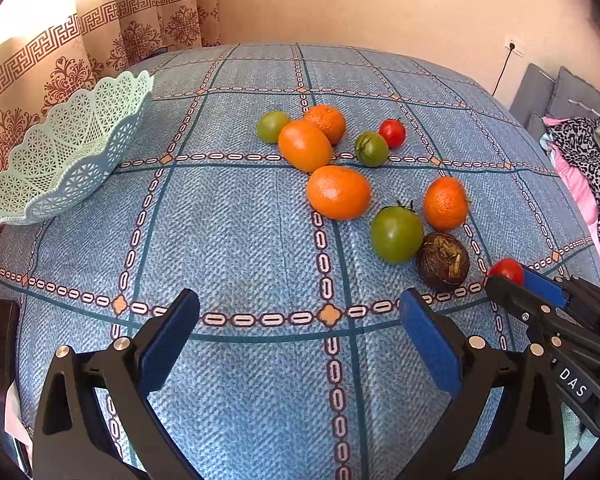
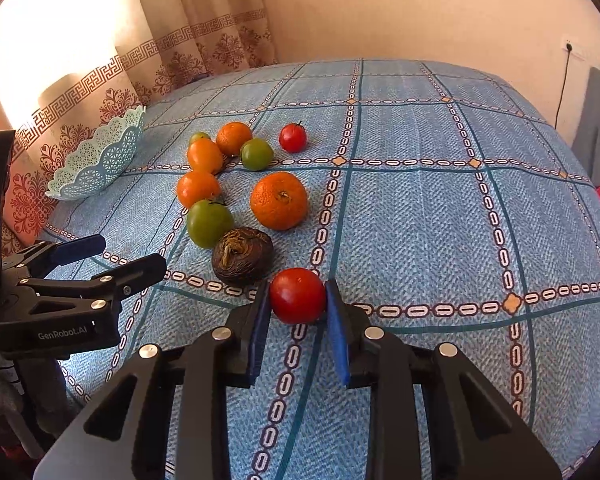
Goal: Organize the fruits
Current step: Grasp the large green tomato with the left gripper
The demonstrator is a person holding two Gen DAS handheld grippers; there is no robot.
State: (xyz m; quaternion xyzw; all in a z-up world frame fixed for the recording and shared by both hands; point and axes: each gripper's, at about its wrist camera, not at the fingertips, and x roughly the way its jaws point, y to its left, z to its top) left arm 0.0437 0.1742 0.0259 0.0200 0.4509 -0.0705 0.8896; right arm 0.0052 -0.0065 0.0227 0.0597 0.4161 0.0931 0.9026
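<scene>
Right tool (image 2: 298,300) grips red tomato (image 2: 298,295) on tablecloth (image 2: 420,220).

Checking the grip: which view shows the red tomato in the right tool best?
Right wrist: the tomato sits whole between the right tool's pads. Left wrist shows only its top behind that tool.

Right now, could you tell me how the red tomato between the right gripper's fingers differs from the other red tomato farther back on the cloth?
The near red tomato sits between the right gripper pads, apparently gripped; the far red tomato lies free on the blue cloth. The near one lies next to the dark brown fruit; the far one lies beside a green tomato. The far one shows a dark stem; none shows on the near one. Both are round, glossy and red.
</scene>
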